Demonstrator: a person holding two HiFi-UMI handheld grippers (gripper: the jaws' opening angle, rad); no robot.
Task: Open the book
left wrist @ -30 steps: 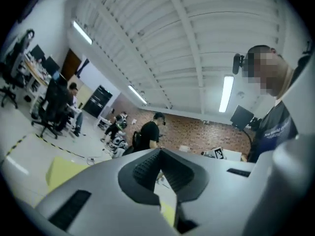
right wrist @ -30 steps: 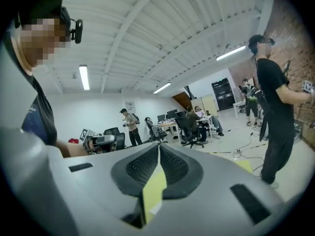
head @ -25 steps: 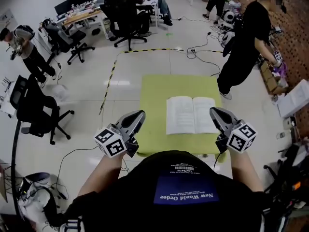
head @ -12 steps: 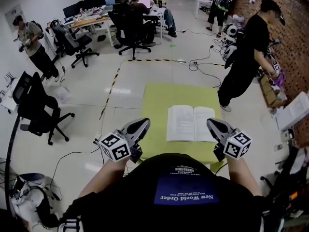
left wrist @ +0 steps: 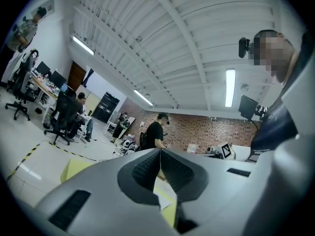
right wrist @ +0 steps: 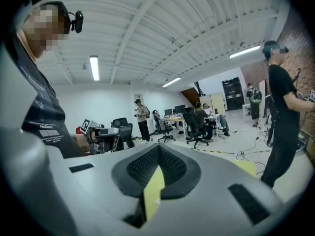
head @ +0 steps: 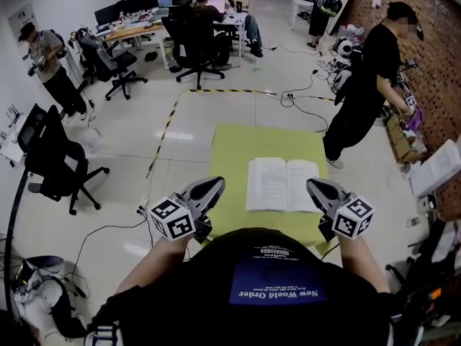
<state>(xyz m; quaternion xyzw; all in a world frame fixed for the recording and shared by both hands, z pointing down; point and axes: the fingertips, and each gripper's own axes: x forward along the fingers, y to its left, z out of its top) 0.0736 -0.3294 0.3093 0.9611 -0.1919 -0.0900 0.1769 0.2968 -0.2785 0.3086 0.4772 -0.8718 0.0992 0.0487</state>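
Note:
The book (head: 281,184) lies open, pages up, on the near right part of the yellow-green table (head: 234,150). My left gripper (head: 215,185) hovers at the table's near left edge, left of the book and apart from it, jaws shut and empty. My right gripper (head: 310,187) sits just off the book's near right corner, also shut with nothing held. In the left gripper view the left gripper (left wrist: 160,152) has its ribbed pads pressed together, with a slip of white page (left wrist: 160,198) below them. In the right gripper view the right gripper (right wrist: 158,147) is closed over a sliver of the table (right wrist: 152,191).
A person in black (head: 369,78) stands close to the table's far right corner. Office chairs (head: 54,157) stand at the left, and desks with seated people (head: 194,20) farther back. Black-yellow floor tape (head: 162,121) and cables (head: 302,85) run beyond the table.
The head camera has tilted up a little. Both grippers stay shut in nearly the same places beside the open book; the right one has rolled slightly.

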